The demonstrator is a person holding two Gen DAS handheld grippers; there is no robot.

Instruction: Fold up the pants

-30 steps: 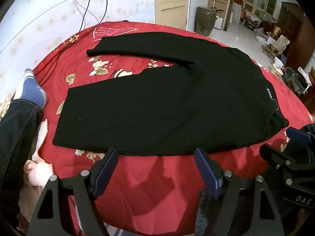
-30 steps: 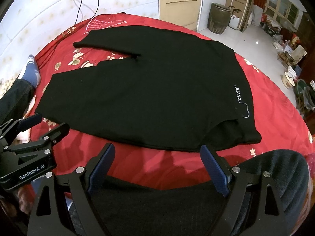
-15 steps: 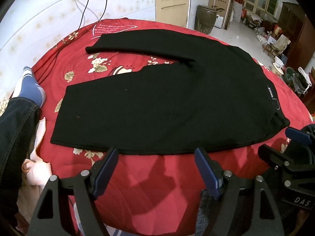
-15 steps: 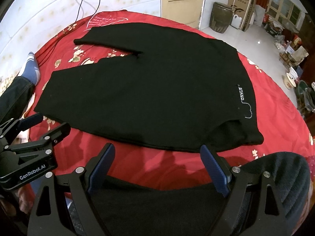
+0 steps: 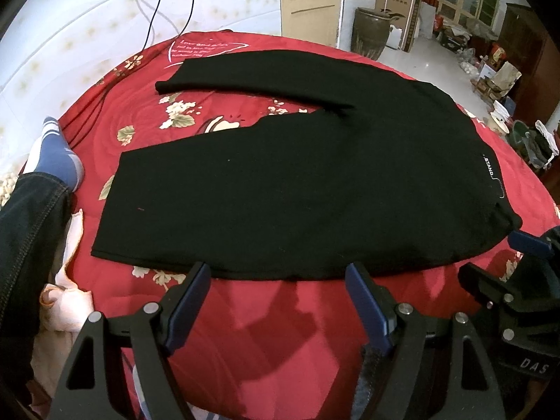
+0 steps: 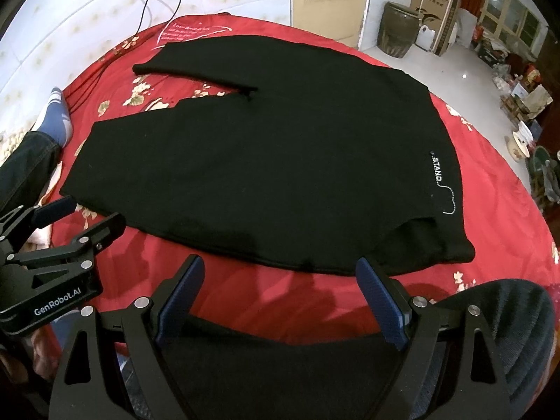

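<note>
Black pants (image 5: pixel 297 182) lie spread flat on a red floral bedspread (image 5: pixel 280 332), legs apart toward the left, waistband with white "STAND" lettering at the right; they also show in the right wrist view (image 6: pixel 280 161). My left gripper (image 5: pixel 278 280) is open and empty, just short of the near leg's lower edge. My right gripper (image 6: pixel 280 276) is open and empty, just short of the pants' near edge by the waist. Each gripper shows in the other's view: the right (image 5: pixel 490 262), the left (image 6: pixel 91 217).
A person's jeans leg and blue sock (image 5: pixel 56 161) rest at the bed's left edge. Black cables (image 5: pixel 105 87) run over the bedspread's far left. A pink cloth (image 5: pixel 66 297) lies near left. A brown jar (image 5: pixel 371 31) and boxes stand on the floor beyond.
Both grippers have crept slightly forward toward the pants' near edge. The jaws stay open and the pants have not moved.
</note>
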